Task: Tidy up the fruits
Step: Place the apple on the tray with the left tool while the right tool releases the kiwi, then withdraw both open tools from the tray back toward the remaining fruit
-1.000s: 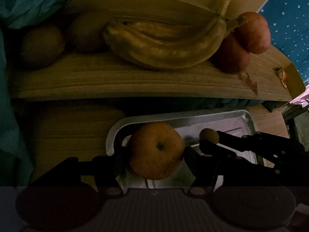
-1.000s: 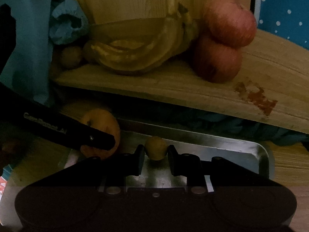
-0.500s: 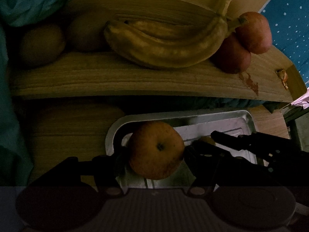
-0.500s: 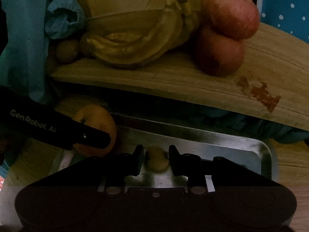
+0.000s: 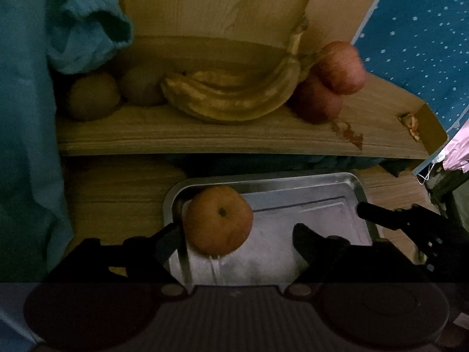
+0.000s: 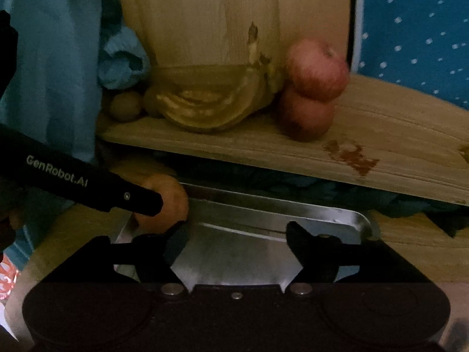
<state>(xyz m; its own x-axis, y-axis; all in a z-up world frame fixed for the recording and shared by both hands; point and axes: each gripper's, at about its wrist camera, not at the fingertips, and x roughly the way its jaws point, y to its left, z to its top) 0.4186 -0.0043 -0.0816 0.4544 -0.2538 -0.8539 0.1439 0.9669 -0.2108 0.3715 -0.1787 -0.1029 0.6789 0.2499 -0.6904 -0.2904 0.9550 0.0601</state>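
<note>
An orange [image 5: 218, 220] sits at the left end of the metal tray [image 5: 293, 177]. My left gripper [image 5: 237, 234] is open around it, and only the left finger touches the fruit. My right gripper [image 6: 237, 231] is open over the tray [image 6: 293, 205] with nothing between its fingers. In the right wrist view the orange [image 6: 173, 202] is half hidden behind the left gripper's finger [image 6: 140, 202]. The small yellowish fruit is out of sight. On the wooden shelf [image 5: 205, 135] lie bananas [image 5: 234, 99], two red apples [image 5: 340, 67] and two brown fruits [image 5: 92, 96].
Teal cloth [image 5: 29, 117] hangs at the left and bunches onto the shelf. Blue dotted fabric [image 5: 425, 29] fills the right. An upright wooden board [image 6: 211, 14] stands behind the bananas [image 6: 205, 108]. The shelf overhangs the tray's far edge. A red stain [image 6: 351, 155] marks the shelf.
Both grippers have opened and drawn back. The left one let go of the orange, which now rests on the tray. The right one released the small yellowish fruit, now out of view.
</note>
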